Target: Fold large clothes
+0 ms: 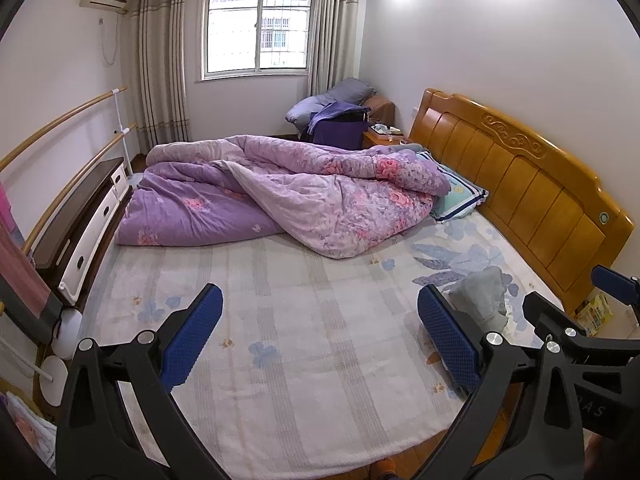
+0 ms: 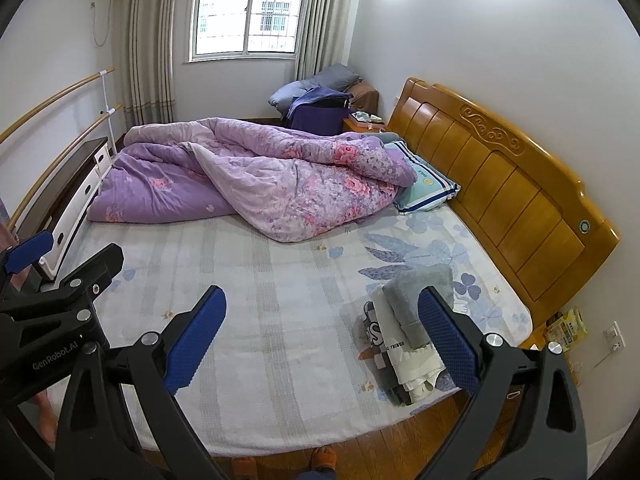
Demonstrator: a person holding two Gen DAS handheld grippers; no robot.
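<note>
A small stack of folded clothes [image 2: 404, 340], grey on top of white and dark pieces, lies on the bed near its front right corner; its grey top shows in the left wrist view [image 1: 482, 296]. My left gripper [image 1: 320, 336] is open and empty above the pale bed sheet [image 1: 300, 320]. My right gripper [image 2: 322, 336] is open and empty, its right finger [image 2: 448, 340] in front of the stack. The right gripper's body shows at the right edge of the left wrist view, and the left gripper's at the left edge of the right wrist view.
A crumpled purple floral quilt [image 1: 280, 192] lies across the far half of the bed, with a striped pillow [image 1: 456, 192] by the wooden headboard [image 1: 520, 184]. A low cabinet [image 1: 80, 224] stands left of the bed. Wooden floor [image 2: 400, 440] lies at the bed's front edge.
</note>
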